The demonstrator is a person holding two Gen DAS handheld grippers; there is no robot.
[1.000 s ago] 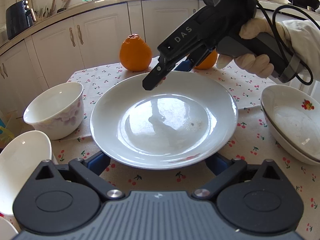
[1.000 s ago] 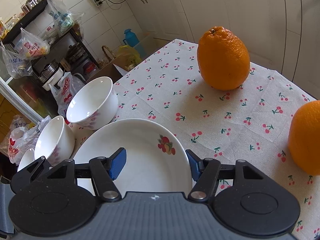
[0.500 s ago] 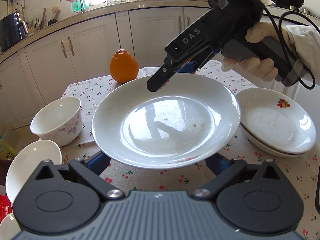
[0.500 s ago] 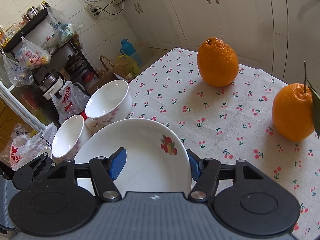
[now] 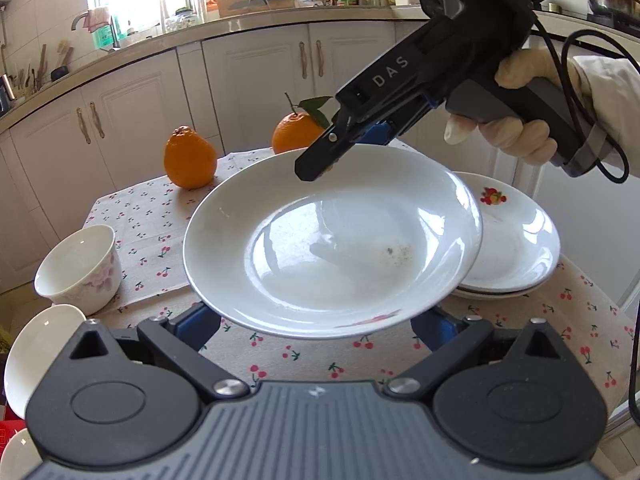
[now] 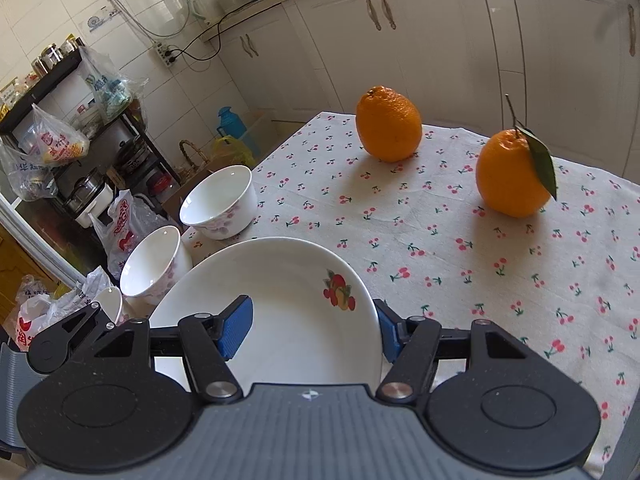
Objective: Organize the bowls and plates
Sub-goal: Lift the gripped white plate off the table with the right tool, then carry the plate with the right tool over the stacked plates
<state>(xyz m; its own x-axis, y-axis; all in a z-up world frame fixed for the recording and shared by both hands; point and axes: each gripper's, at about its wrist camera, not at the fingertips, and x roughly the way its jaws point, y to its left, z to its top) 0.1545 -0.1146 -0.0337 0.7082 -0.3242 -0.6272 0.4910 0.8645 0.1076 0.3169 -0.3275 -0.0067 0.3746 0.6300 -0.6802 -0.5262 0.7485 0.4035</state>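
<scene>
A white deep plate (image 5: 340,248) hangs in the air above the cherry-print tablecloth. My left gripper (image 5: 316,326) holds its near edge, jaws wide, with the blue pads partly hidden under the rim. My right gripper (image 5: 336,156), in a gloved hand (image 5: 516,136), is shut on the far rim, one finger inside the plate and one outside. In the right wrist view the plate (image 6: 296,280), with a fruit print, lies between the right gripper's (image 6: 310,330) pads. A stack of like plates (image 5: 516,240) sits just right of the held plate and below it; the held rim overlaps the stack's left edge.
Two oranges (image 6: 388,124) (image 6: 514,172) stand at the far side of the table. A flowered bowl (image 6: 218,200) sits at the table's left edge, with a second bowl (image 6: 150,264) beside it. White cabinets lie beyond, and a cluttered shelf with bags (image 6: 60,144) stands far left.
The plate has risen and been carried to the right with both grippers on it, and it now overlaps the stack. The table and oranges sit lower and further off in both views.
</scene>
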